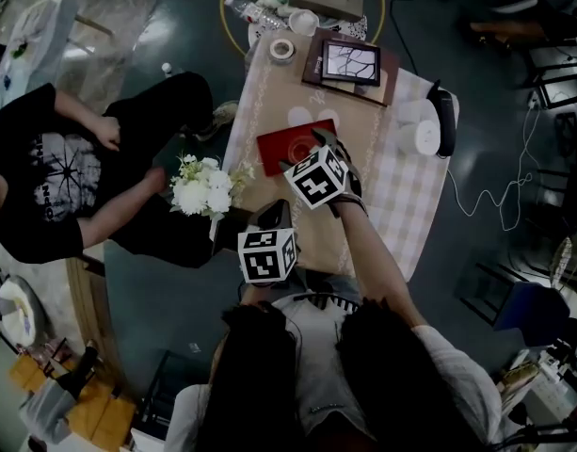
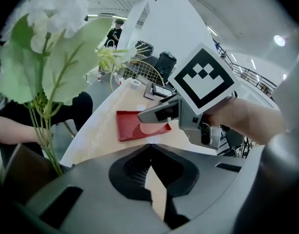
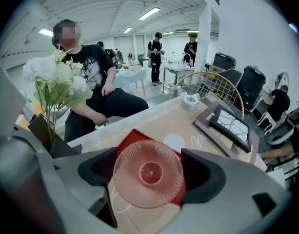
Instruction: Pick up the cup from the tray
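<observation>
A pink translucent cup (image 3: 148,173) lies sideways between the jaws of my right gripper (image 3: 148,172), its base towards the camera and the jaws shut on its sides. It hangs just above the red tray (image 3: 132,138). The left gripper view shows the same cup (image 2: 149,127) under my right gripper (image 2: 156,113), over the tray (image 2: 127,126). In the head view my right gripper (image 1: 324,142) reaches over the tray (image 1: 283,142), and my left gripper (image 1: 274,213) sits nearer me at the table's edge. My left gripper (image 2: 150,152) is shut and holds nothing.
A vase of white flowers (image 1: 201,188) stands at the table's left edge, close to my left gripper. A person in black (image 1: 62,172) sits beside it. A framed picture (image 1: 349,61), a tape roll (image 1: 282,50) and white cups (image 1: 420,125) lie farther back.
</observation>
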